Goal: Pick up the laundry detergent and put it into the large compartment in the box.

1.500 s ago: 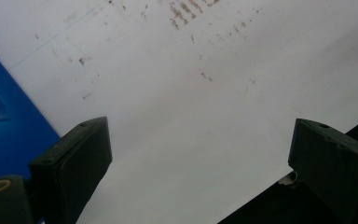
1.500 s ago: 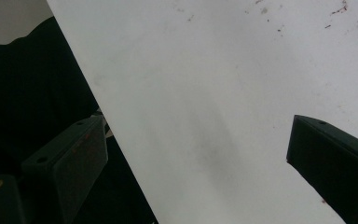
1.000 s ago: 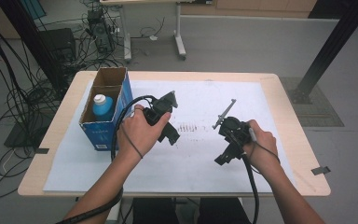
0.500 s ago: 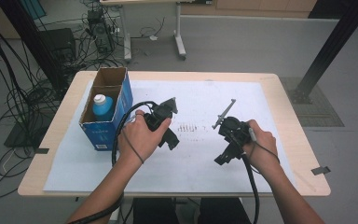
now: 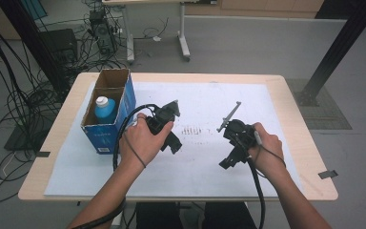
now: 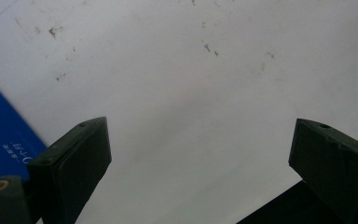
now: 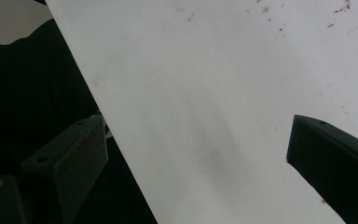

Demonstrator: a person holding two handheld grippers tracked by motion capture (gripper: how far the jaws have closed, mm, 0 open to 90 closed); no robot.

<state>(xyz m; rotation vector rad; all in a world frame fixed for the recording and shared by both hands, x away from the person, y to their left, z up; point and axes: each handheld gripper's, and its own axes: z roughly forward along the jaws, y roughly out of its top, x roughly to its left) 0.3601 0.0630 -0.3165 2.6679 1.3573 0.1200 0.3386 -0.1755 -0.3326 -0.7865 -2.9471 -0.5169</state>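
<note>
Both grippers hover over the white sheet [image 5: 200, 157] on the table [image 5: 295, 95], well apart from each other. The left gripper [image 5: 174, 143] sits just right of the blue box [image 5: 109, 136] — its jaws stand wide, nothing between them, with stained paper below and the box's blue wall [image 6: 4, 135] at the edge of its own view. The right gripper [image 5: 229, 161] points down toward the near edge of the sheet, jaws also wide and empty. A bottle [image 5: 105, 109] with a white cap stands inside the box. A small grey tool [image 5: 228, 117] lies on the sheet just beyond the right gripper.
</note>
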